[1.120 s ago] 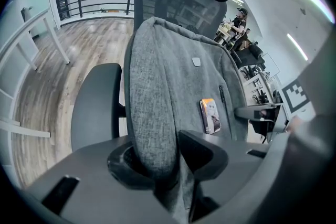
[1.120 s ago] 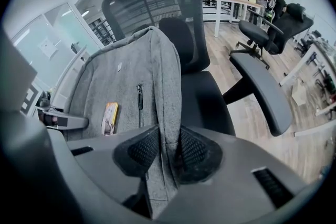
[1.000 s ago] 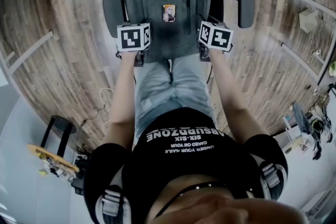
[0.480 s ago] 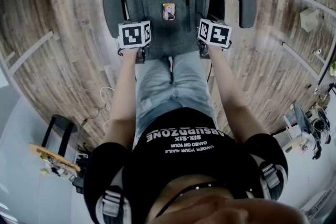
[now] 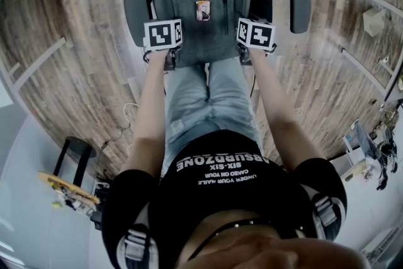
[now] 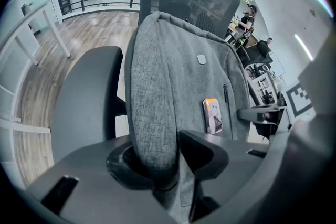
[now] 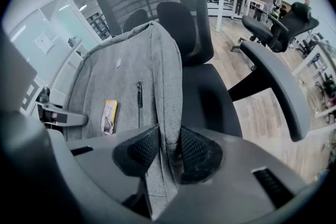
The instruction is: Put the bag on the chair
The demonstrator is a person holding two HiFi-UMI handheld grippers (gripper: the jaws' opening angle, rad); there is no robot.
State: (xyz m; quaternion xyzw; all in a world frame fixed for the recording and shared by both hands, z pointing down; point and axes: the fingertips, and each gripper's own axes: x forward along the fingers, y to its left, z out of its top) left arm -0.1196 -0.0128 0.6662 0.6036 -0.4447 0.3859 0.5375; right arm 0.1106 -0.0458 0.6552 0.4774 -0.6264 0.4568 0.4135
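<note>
Left gripper (image 6: 168,157) and right gripper (image 7: 167,152) clamp the grey bag (image 6: 173,86) (front zip closed) against the chair (image 7: 210,97).

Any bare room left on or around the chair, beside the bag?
Free: a strip of chair between bag and right armrest; wood floor outside both armrests. Tight: the slit between bag and left armrest. Crowded: the chair's middle, taken by the bag, with left gripper and right gripper clamped on its near edges.

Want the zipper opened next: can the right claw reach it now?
Probably not: the right claw grips the bag by its edge. The zipper lies uncovered, so letting go would free it.
</note>
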